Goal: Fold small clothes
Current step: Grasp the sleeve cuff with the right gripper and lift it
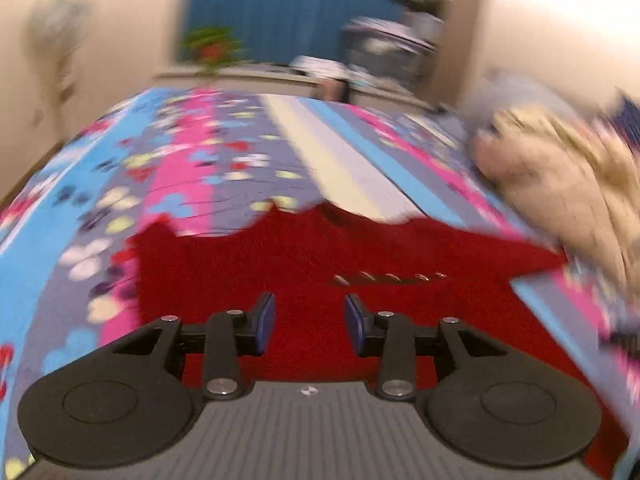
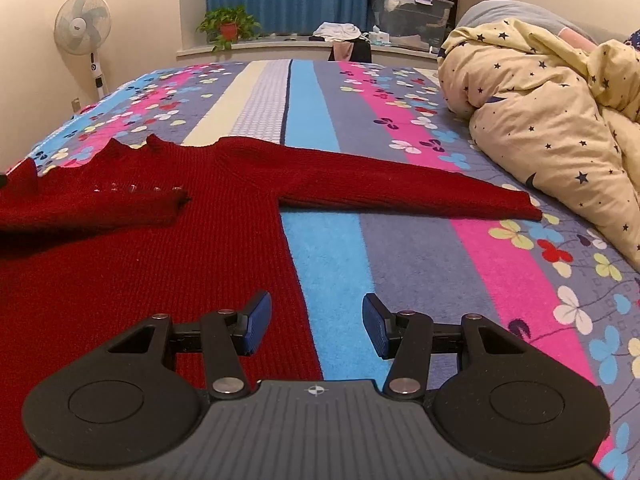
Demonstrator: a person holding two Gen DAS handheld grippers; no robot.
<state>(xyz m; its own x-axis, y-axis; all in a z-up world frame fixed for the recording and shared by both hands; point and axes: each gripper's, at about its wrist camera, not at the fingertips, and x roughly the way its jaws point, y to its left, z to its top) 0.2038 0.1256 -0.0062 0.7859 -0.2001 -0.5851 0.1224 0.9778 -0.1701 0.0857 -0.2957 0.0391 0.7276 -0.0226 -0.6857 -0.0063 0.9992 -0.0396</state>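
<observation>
A dark red knit sweater [image 2: 168,240] lies flat on the striped floral bedspread [image 2: 400,240]. Its left sleeve [image 2: 100,208] is folded across the chest, with small beads near the cuff. Its right sleeve [image 2: 400,188] stretches out to the right. My right gripper [image 2: 316,326] is open and empty, low over the sweater's right side edge. My left gripper [image 1: 310,322] is open and empty, just above the sweater [image 1: 320,248] body; this view is motion-blurred.
A rumpled cream duvet with stars [image 2: 552,120] is piled on the right of the bed, also in the left wrist view [image 1: 560,188]. A standing fan [image 2: 83,24], a potted plant [image 2: 228,26] and storage boxes [image 2: 410,12] stand beyond the bed.
</observation>
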